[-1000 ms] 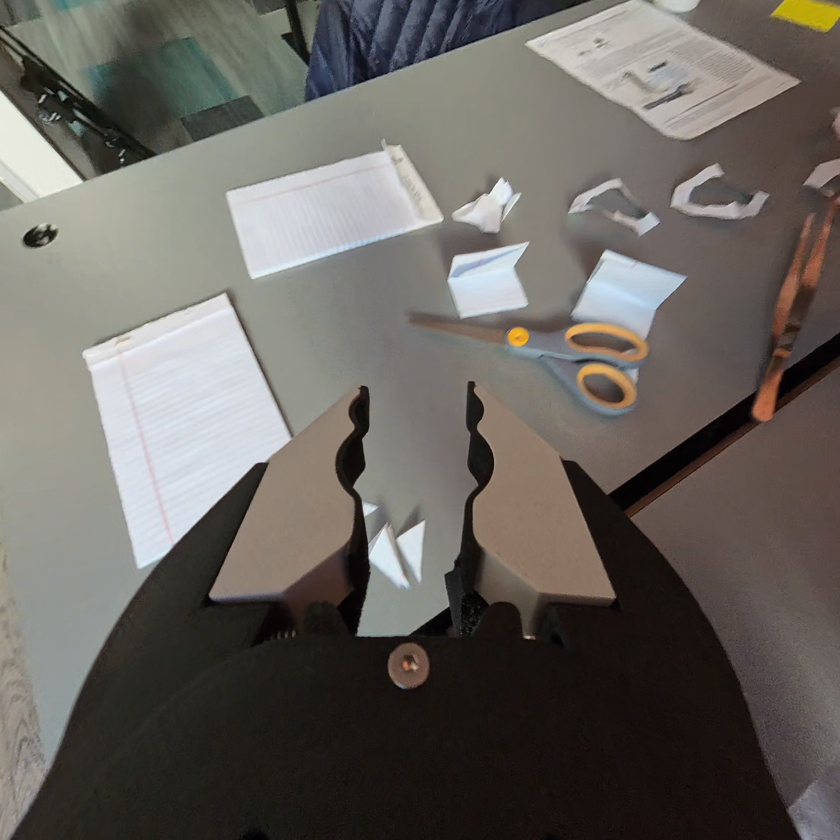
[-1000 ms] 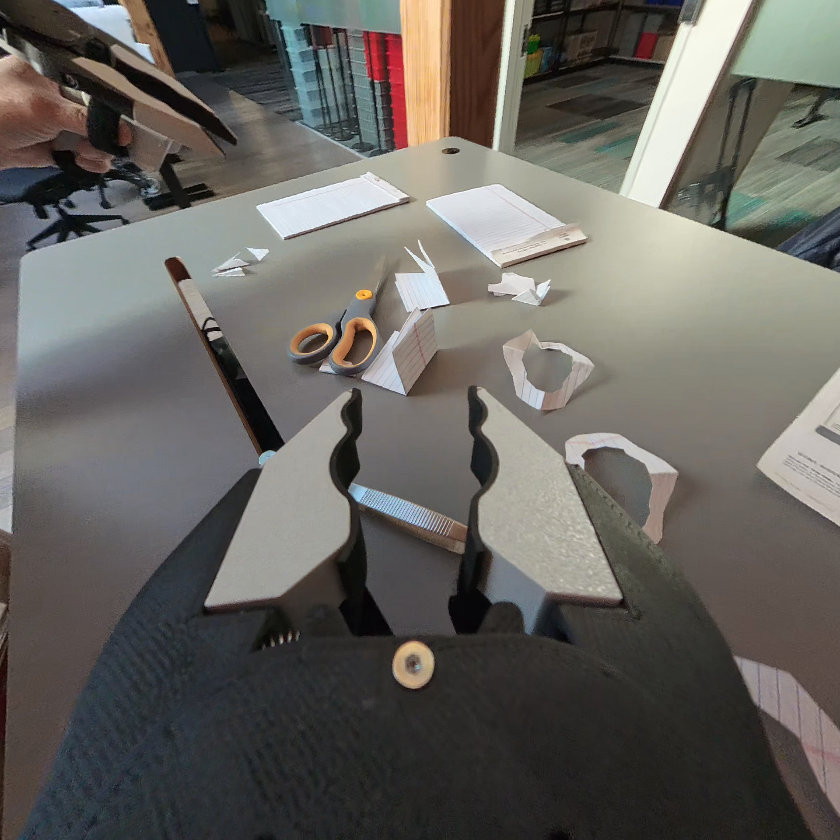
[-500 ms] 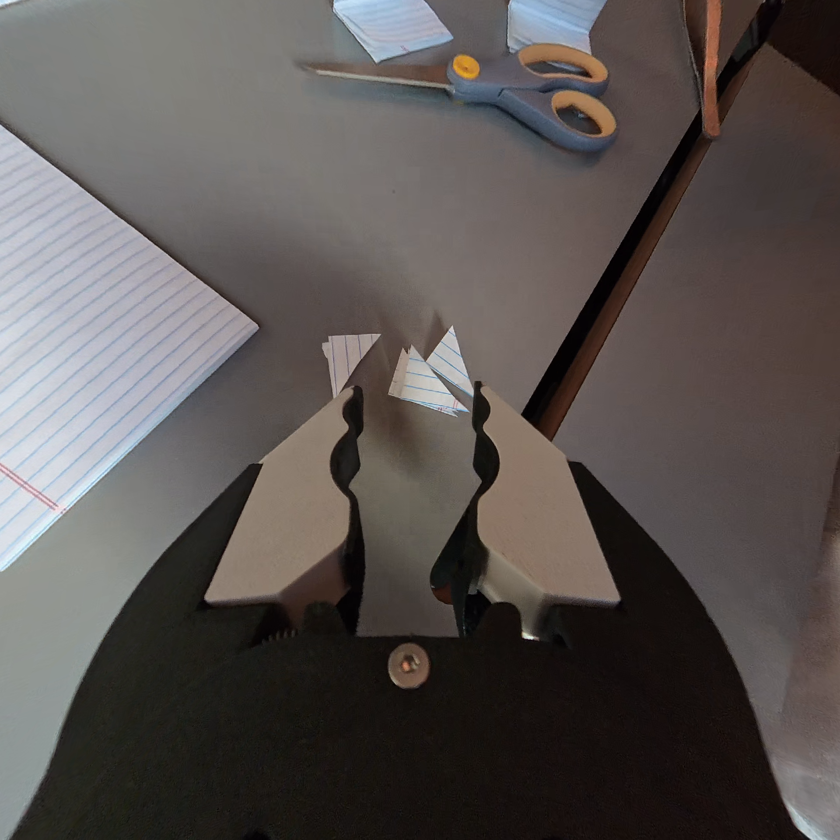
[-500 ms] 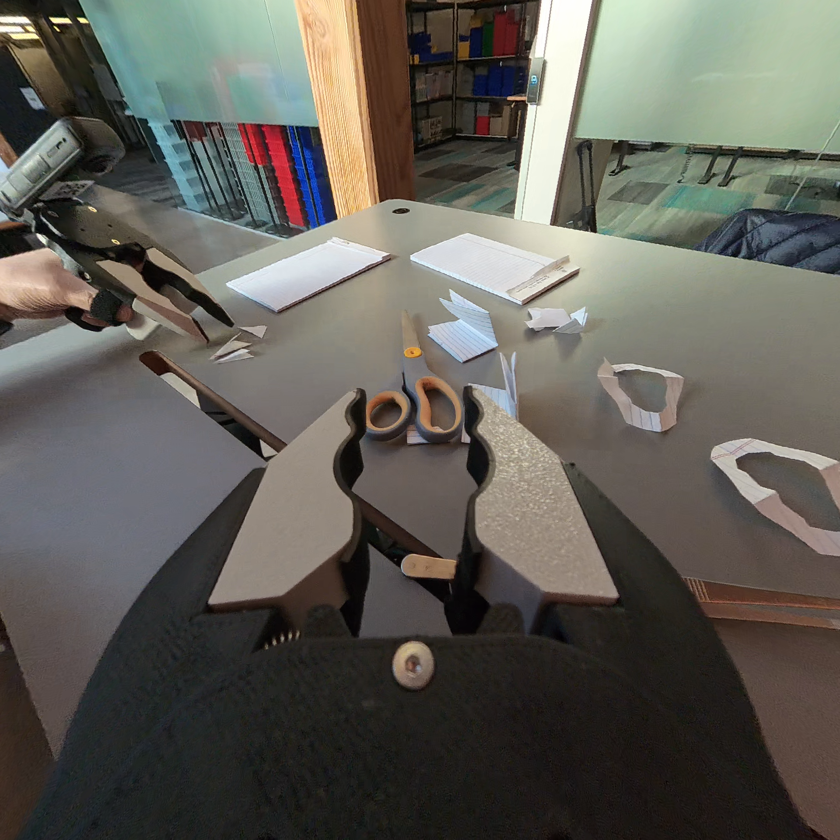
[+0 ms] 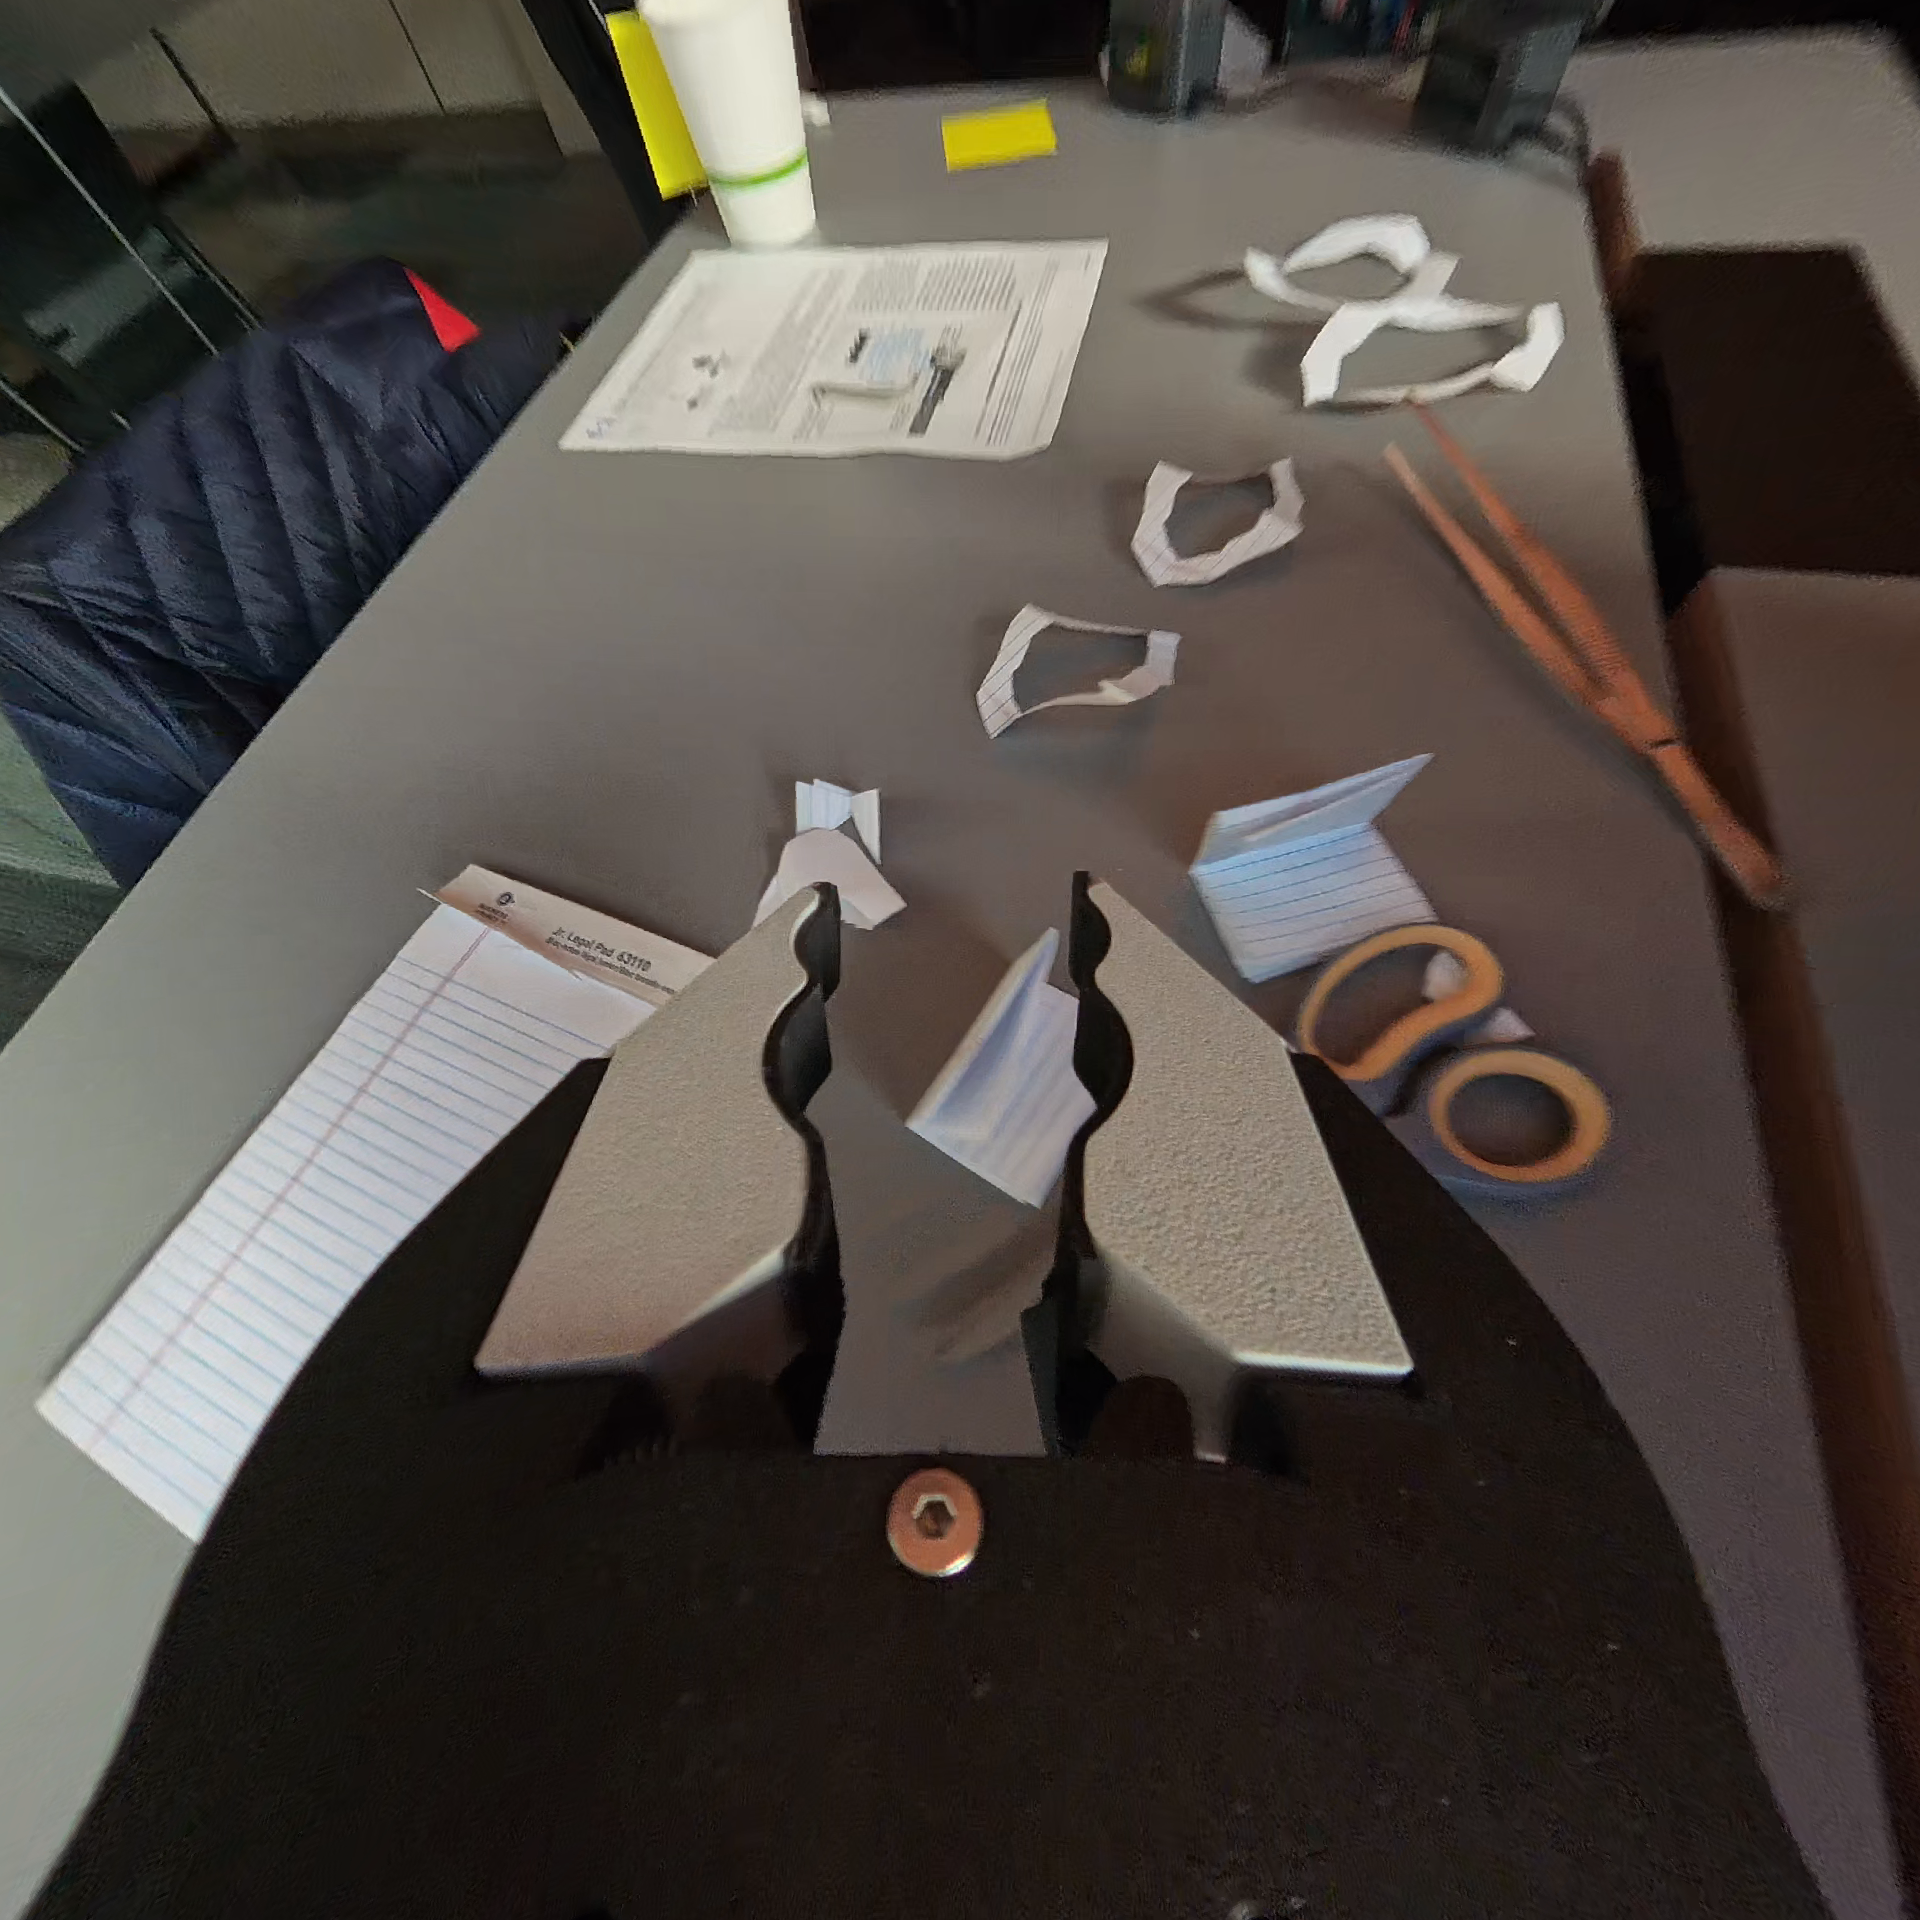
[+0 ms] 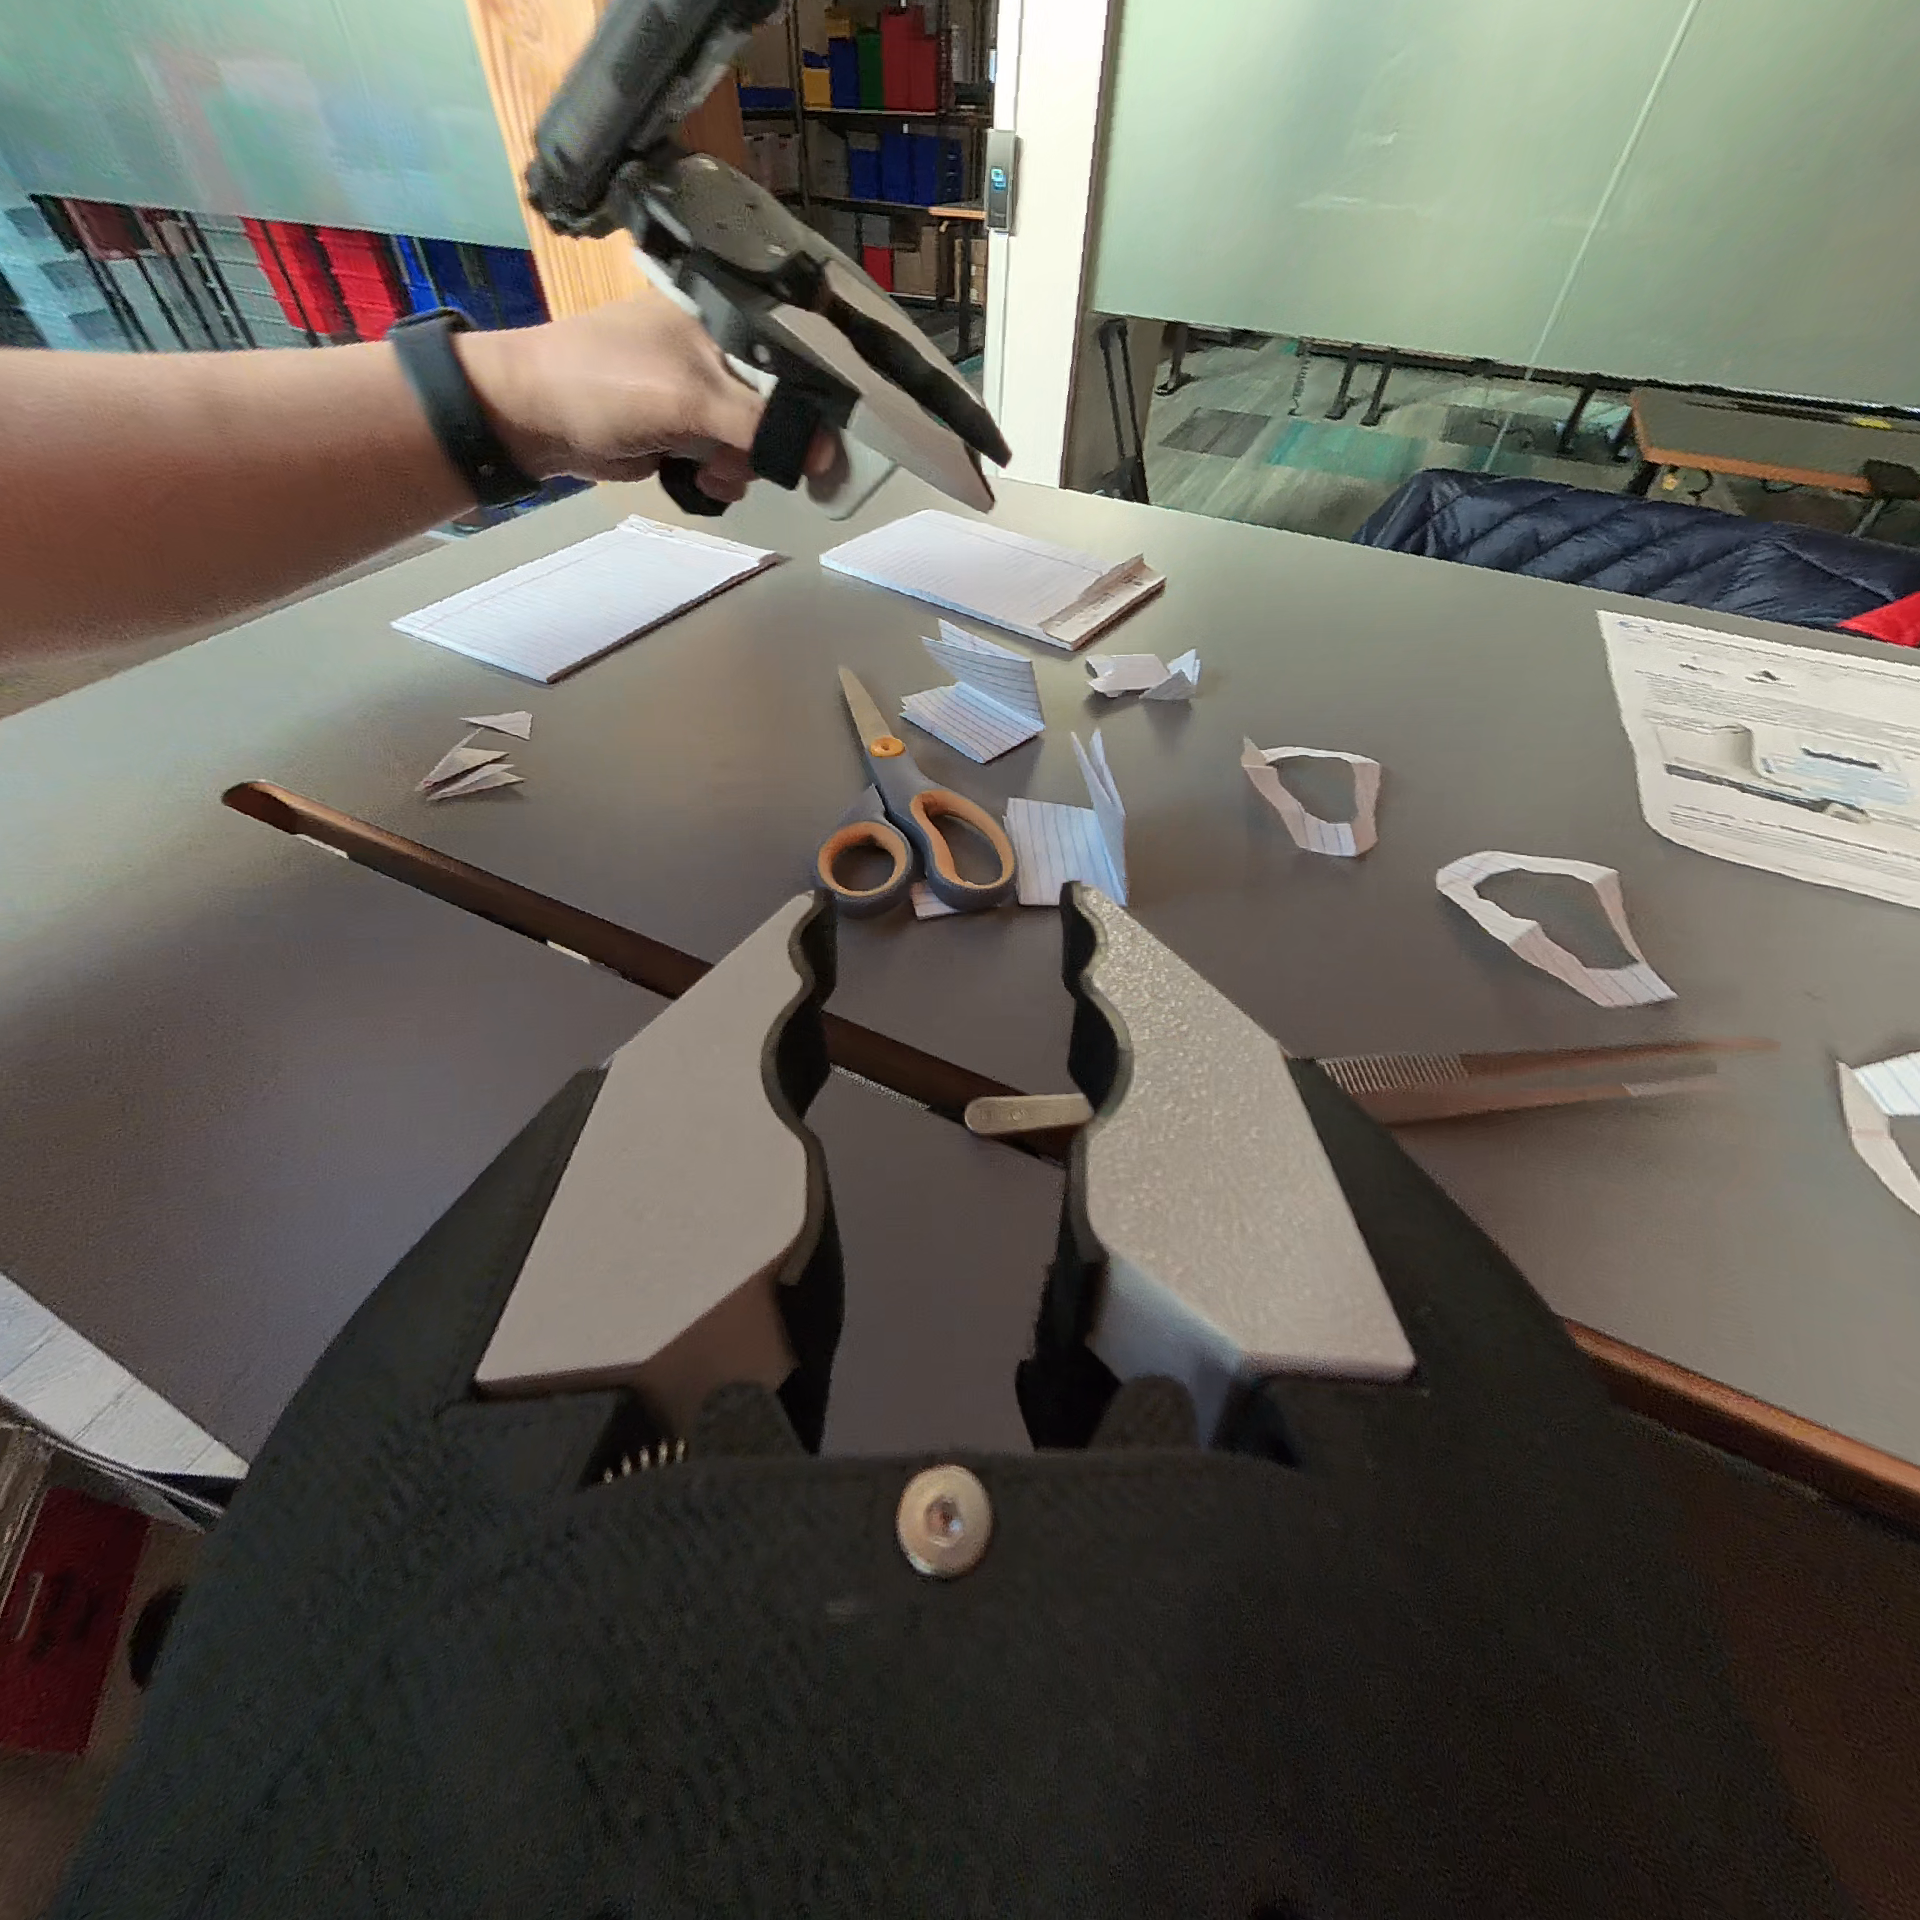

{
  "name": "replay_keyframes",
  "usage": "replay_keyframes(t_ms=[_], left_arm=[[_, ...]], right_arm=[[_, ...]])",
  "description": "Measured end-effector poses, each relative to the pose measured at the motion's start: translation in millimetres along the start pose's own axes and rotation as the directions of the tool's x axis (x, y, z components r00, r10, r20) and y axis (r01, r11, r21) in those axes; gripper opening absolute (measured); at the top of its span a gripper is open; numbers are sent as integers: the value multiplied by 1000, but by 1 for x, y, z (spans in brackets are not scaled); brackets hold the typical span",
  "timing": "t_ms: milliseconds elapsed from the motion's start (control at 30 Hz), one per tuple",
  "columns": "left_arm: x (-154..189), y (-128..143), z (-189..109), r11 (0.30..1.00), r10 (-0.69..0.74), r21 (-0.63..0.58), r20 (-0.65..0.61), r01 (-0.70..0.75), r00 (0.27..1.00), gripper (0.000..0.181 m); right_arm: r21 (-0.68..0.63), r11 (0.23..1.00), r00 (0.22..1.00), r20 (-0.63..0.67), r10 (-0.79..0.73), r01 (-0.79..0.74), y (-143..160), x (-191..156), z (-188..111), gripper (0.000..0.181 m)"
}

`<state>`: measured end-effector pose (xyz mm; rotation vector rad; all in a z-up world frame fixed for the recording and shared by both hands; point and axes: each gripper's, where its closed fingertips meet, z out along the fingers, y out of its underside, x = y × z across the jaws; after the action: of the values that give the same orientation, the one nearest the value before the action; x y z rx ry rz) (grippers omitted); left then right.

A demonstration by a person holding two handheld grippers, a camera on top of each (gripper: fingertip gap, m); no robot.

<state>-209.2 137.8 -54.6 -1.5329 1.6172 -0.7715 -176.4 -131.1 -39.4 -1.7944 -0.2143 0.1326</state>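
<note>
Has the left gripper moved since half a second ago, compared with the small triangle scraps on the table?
Yes. The left gripper has risen from just above the triangle scraps and now hangs high over the lined pads.

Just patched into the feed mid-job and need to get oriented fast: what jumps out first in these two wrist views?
The scissors with orange-lined handles lie mid-table, ringed by folded lined-paper pieces and cut-out paper loops. The left gripper hangs open in the air above two lined pads at the far side, holding nothing. The right gripper is open low over the table's near edge, just above long tweezers.
</note>
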Motion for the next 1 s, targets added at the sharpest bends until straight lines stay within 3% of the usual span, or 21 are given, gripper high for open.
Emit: replay_keyframes(t_ms=[100,200,367,467,567,600,767,1000], left_arm=[[-22,17,62,977,11,-211,-59,-23,998,48],[-29,31,96,952,0,-303,-120,-37,993,54],[-39,59,120,906,-11,-419,-148,-53,989,62],[-40,58,124,910,-58,-414,-169,-18,984,53],[-41,58,125,905,-2,-420,-174,-72,985,43],[-40,58,124,902,0,-425,-179,-78,984,33],[-39,53,121,895,-18,-442,-169,-60,985,20],[-33,21,102,936,-28,-351,-137,-23,990,5]], right_arm=[[3,1000,996,-92,0,1,4,12,-34,42],[-5,1000,978,-206,14,-15,13,29,-77,43],[16,995,925,-369,94,-95,29,51,-148,42],[40,993,889,-443,118,-112,32,58,-180,43],[40,993,861,-495,120,-115,34,67,-202,43],[41,993,854,-507,120,-115,34,71,-208,43],[50,993,841,-527,120,-110,31,93,-215,42],[57,991,883,-448,137,-125,31,118,-186,42]])
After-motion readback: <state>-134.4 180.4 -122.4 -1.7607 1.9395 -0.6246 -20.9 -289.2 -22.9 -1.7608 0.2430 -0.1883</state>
